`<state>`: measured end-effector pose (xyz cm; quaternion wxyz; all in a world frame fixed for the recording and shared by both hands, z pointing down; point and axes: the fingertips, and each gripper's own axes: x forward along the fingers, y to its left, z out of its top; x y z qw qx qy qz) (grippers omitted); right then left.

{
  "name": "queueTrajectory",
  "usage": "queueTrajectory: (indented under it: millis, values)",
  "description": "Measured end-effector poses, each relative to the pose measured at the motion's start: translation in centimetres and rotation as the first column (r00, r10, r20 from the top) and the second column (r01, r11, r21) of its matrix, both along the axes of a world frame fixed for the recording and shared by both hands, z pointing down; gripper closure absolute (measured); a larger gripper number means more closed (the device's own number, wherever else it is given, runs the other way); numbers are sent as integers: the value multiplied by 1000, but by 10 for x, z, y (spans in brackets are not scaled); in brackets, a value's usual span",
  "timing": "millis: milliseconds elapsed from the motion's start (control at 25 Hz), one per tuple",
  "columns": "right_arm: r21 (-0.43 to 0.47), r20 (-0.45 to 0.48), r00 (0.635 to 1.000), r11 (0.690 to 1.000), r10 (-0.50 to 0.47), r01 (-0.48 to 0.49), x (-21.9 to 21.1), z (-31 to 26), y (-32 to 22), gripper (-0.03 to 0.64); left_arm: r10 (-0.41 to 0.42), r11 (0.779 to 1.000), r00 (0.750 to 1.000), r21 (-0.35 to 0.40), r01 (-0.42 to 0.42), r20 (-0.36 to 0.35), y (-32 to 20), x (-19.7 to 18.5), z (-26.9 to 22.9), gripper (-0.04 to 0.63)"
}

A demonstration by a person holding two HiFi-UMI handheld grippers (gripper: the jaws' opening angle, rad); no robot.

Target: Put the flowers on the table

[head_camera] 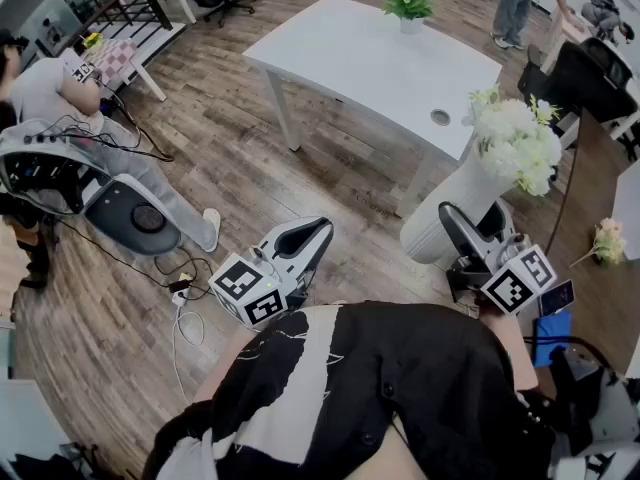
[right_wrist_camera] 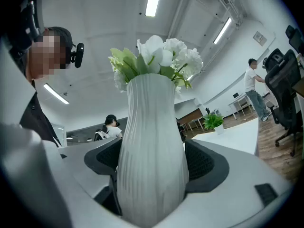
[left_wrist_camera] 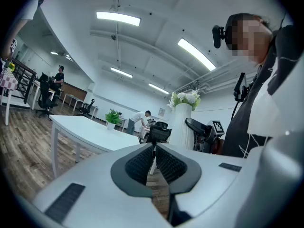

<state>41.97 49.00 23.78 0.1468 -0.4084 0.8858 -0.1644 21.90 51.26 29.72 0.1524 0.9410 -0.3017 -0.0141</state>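
A tall white ribbed vase [head_camera: 440, 218] with white flowers [head_camera: 515, 143] hangs tilted above the wooden floor, just off the near corner of the white table [head_camera: 370, 58]. My right gripper [head_camera: 468, 236] is shut on the vase's body. In the right gripper view the vase [right_wrist_camera: 152, 151] fills the gap between the two pads, with the flowers [right_wrist_camera: 161, 56] above. My left gripper [head_camera: 316, 230] is shut and holds nothing, low over the floor and pointing toward the table [left_wrist_camera: 90, 132]. The left gripper view shows the vase [left_wrist_camera: 183, 125] at the right.
A small potted plant [head_camera: 408, 6] stands on the table's far edge, and a round cable hole [head_camera: 440, 117] lies near the vase. A seated person [head_camera: 60, 88] and floor cables [head_camera: 180, 298] are at the left. A black chair [head_camera: 585, 73] and another flower bunch [head_camera: 607, 238] are at the right.
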Motion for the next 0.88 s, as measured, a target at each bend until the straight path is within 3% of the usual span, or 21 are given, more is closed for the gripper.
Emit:
queueTrajectory:
  millis: [120, 600, 880]
  values:
    - [-4, 32, 999, 1000, -3, 3, -3, -4, -3, 196, -15, 1000, 1000, -3, 15, -6, -2, -6, -1, 560]
    - [43, 15, 1000, 999, -14, 13, -56, -12, -41, 196, -84, 996, 996, -11, 84, -13, -29, -70, 3, 561]
    - [17, 32, 998, 999, -47, 47, -95, 15, -67, 196, -145, 988, 989, 49, 145, 13, -59, -119, -1, 561]
